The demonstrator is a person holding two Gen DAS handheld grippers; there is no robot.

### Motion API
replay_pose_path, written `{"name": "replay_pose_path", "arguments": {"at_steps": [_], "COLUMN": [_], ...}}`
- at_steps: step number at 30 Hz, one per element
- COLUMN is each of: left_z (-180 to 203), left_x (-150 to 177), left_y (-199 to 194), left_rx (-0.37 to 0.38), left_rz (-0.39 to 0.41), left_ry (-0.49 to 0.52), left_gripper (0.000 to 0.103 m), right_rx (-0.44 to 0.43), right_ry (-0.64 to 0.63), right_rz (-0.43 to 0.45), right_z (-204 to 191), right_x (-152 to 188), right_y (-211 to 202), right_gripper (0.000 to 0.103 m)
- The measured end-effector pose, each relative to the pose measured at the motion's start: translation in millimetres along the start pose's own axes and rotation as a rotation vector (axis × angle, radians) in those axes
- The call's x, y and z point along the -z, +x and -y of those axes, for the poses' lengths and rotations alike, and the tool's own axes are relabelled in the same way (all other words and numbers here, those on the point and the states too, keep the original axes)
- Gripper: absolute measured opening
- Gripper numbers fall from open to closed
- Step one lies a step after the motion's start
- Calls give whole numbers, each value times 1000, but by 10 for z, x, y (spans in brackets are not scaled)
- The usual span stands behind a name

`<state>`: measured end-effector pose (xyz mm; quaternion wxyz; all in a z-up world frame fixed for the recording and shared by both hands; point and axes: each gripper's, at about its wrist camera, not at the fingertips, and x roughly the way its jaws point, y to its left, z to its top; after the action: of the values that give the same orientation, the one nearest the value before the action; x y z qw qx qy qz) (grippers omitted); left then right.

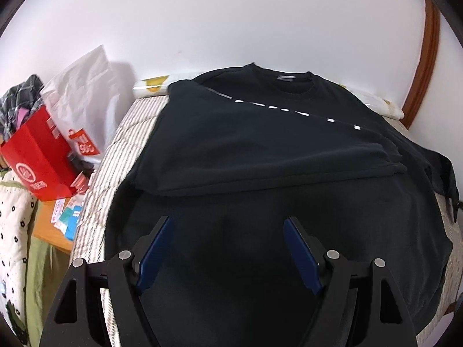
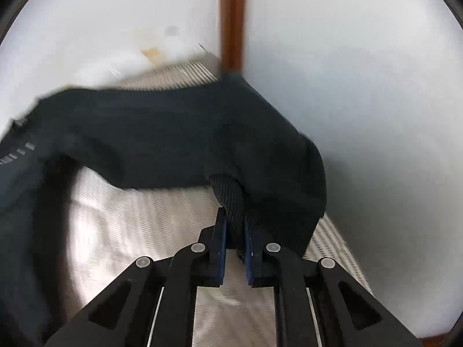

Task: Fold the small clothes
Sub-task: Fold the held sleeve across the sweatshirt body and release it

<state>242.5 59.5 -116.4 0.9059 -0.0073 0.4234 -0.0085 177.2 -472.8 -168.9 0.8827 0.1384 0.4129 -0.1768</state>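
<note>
A black sweatshirt (image 1: pixel 260 144) lies spread on a striped mattress (image 1: pixel 127 144), collar at the far side, its left sleeve folded across the chest with white dashes along it. My left gripper (image 1: pixel 228 222) is open and empty, hovering over the shirt's lower body. In the right wrist view my right gripper (image 2: pixel 235 222) is shut on the ribbed cuff (image 2: pixel 231 199) of the shirt's right sleeve (image 2: pixel 173 138) and holds it lifted above the mattress (image 2: pixel 144 231). That view is motion-blurred.
A red paper bag (image 1: pixel 37 156) and a white plastic bag (image 1: pixel 84 101) stand on a wooden stand left of the mattress, with clothes piled behind. A white wall is close behind, with a brown wooden post (image 2: pixel 233 20) at the right corner.
</note>
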Motion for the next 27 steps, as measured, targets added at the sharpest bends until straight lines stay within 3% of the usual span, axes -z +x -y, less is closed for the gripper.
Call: {"name": "replay_pose_path", "arguments": {"at_steps": [8, 14, 18, 21, 27], "left_z": [-392, -666, -848, -924, -978], "left_x": [76, 75, 50, 33, -6], "left_y": [3, 20, 78, 115, 153], "left_rx": [26, 52, 76, 82, 113], "left_rz": [-5, 11, 16, 19, 34], "left_ry": [-53, -100, -148, -158, -160], "left_gripper": [76, 76, 76, 76, 76], "right_rx": [-313, -503, -612, -700, -762], "right_ry": [-58, -130, -144, -168, -262], "right_rz": [90, 100, 77, 45, -18], "right_z": [-1230, -2557, -3451, -3873, -4534], "right_x": [-433, -570, -529, -462, -207], "right_y": [-771, -1082, -1024, -1021, -837], "right_gripper": [10, 10, 10, 10, 10]}}
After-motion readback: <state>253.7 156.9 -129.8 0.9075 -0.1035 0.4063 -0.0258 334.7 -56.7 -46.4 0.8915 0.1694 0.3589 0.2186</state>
